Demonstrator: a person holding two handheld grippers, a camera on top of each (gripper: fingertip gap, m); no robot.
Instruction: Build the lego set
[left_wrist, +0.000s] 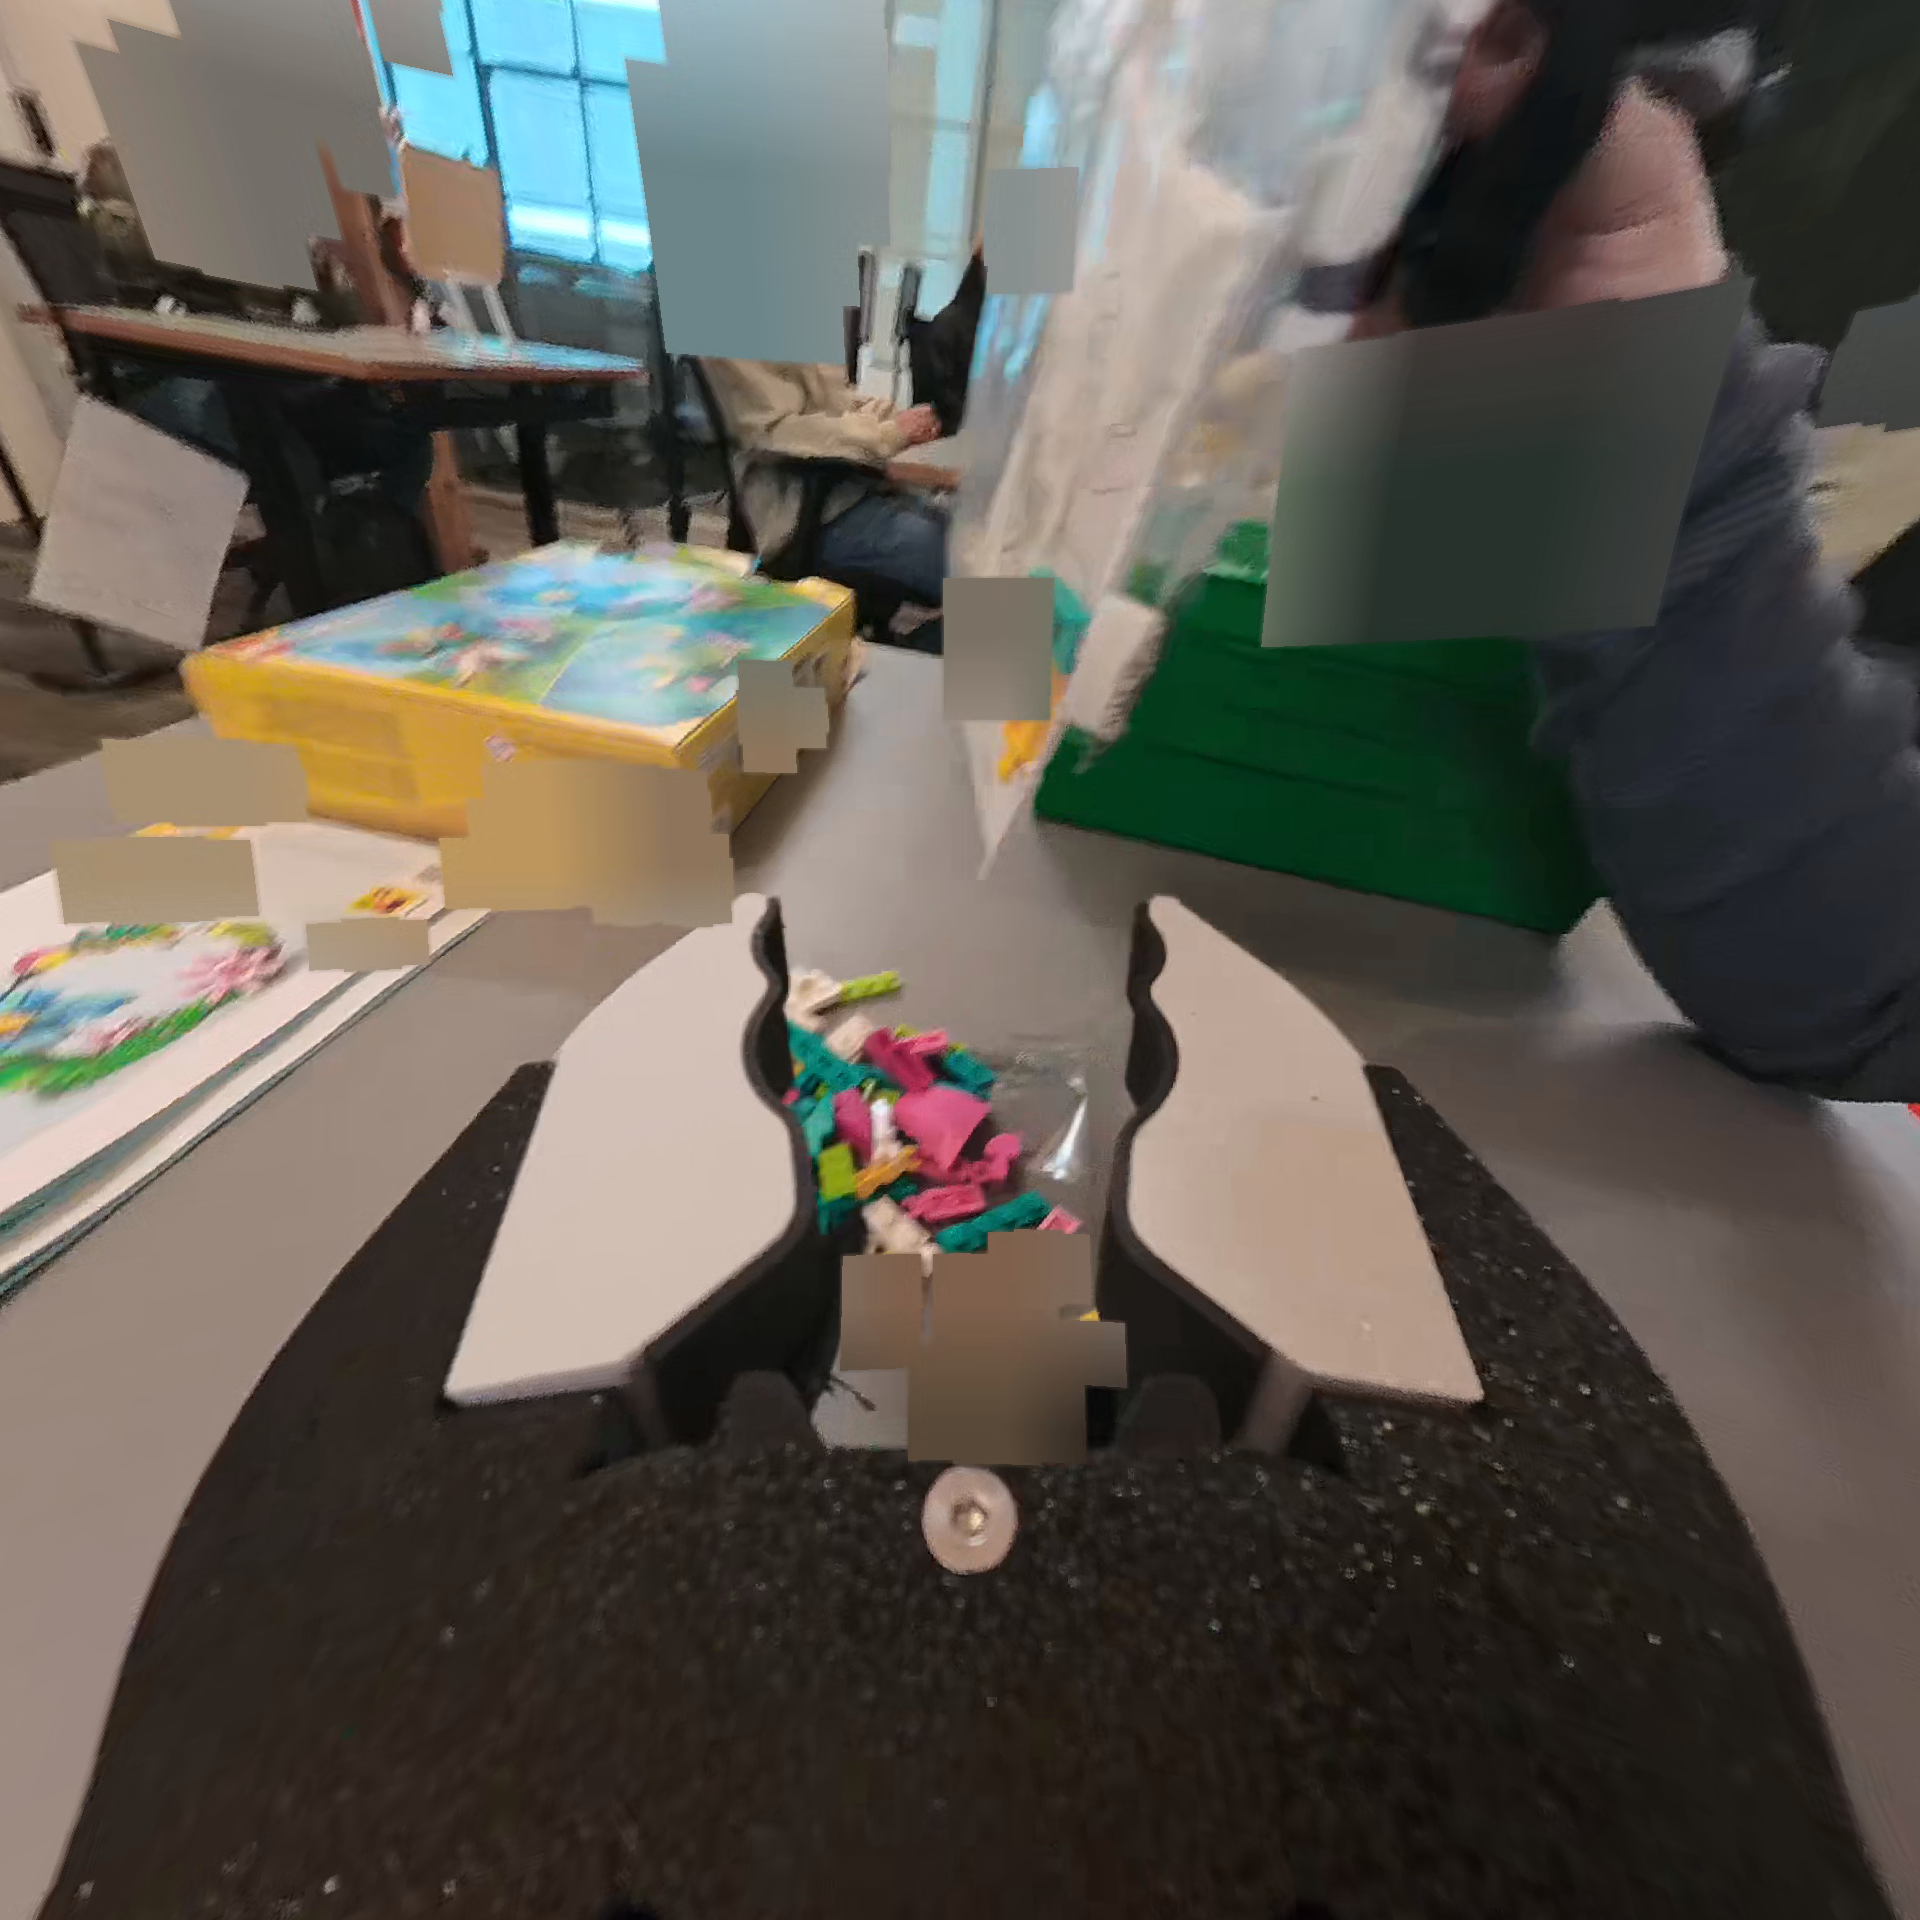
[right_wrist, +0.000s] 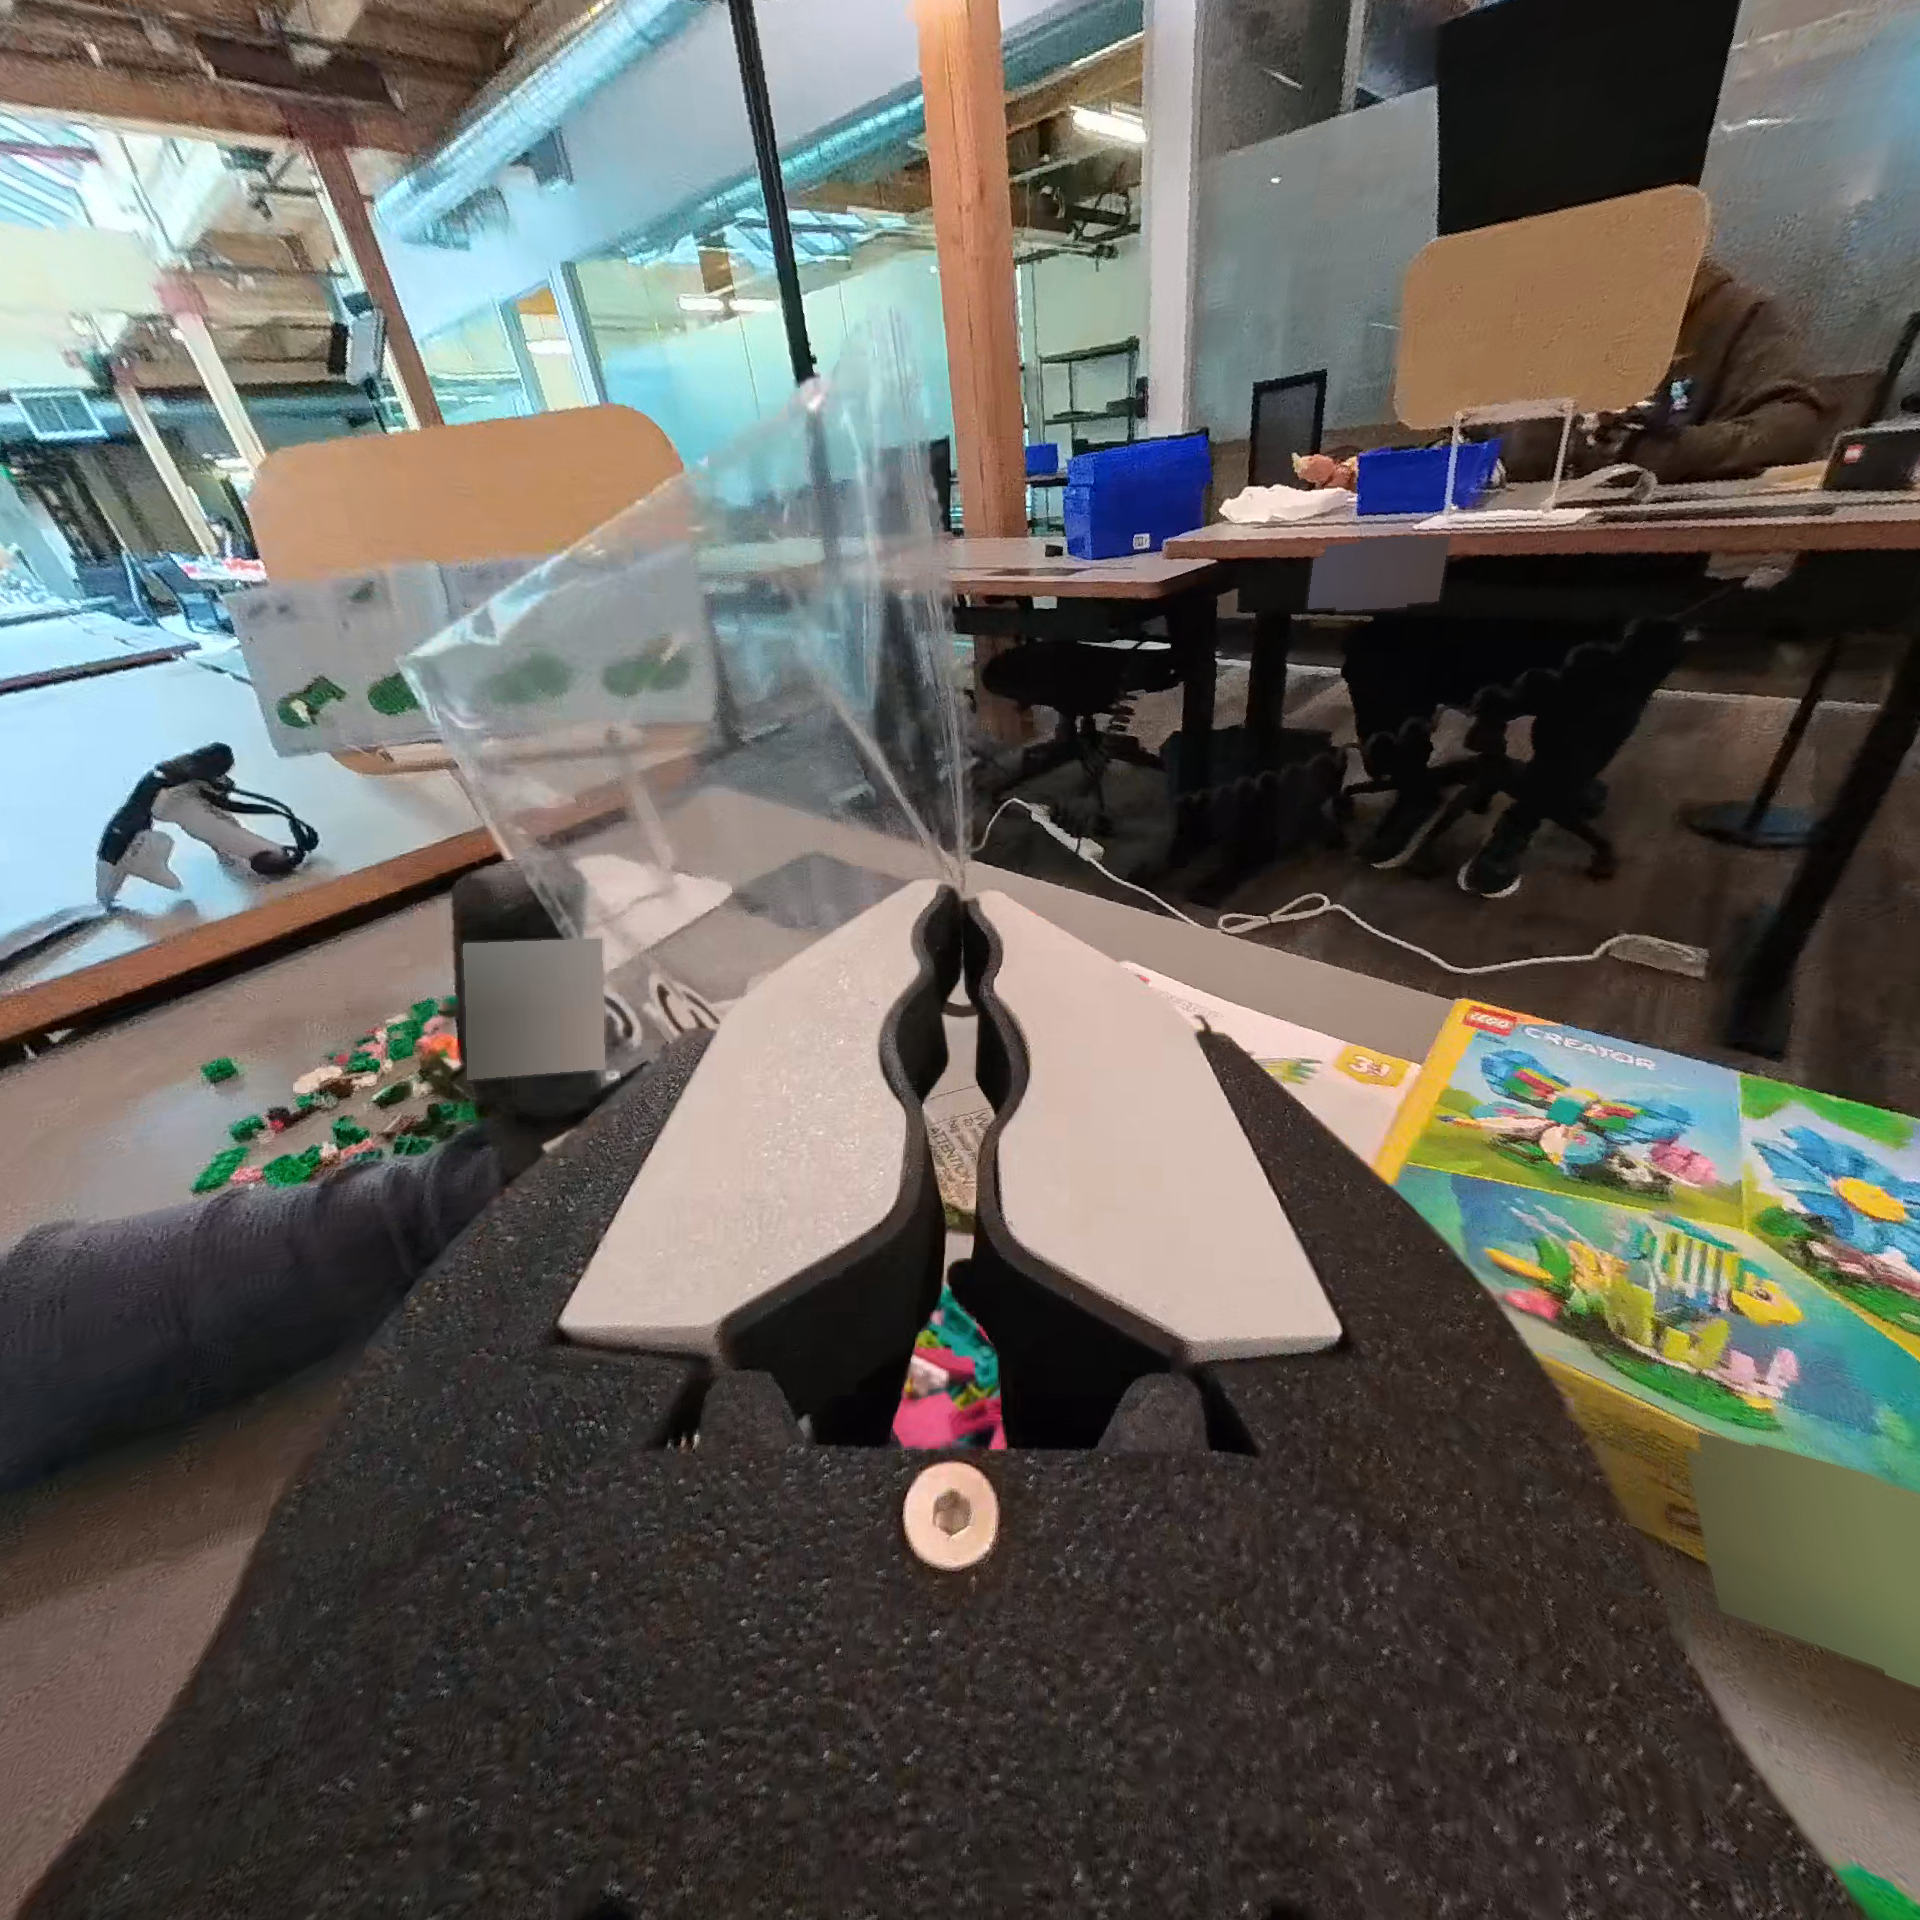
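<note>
The loose bricks (left_wrist: 914, 1122) are seen heaped on the counter (left_wrist: 1351, 1195) directly between the spread-apart left tool (left_wrist: 951, 935), while an emptied bag (right_wrist: 727, 644) is pinched aloft by the right tool (right_wrist: 961, 904).

On the table (left_wrist: 1039, 914), the brick pile (left_wrist: 914, 1127) is the landmark; the box (left_wrist: 499, 665) lies behind it to the left, with the booklet (left_wrist: 187, 997) nearer on that side; the bin (left_wrist: 1320, 758) stands behind it to the right; the bag (left_wrist: 1132, 436) hangs above.
</note>
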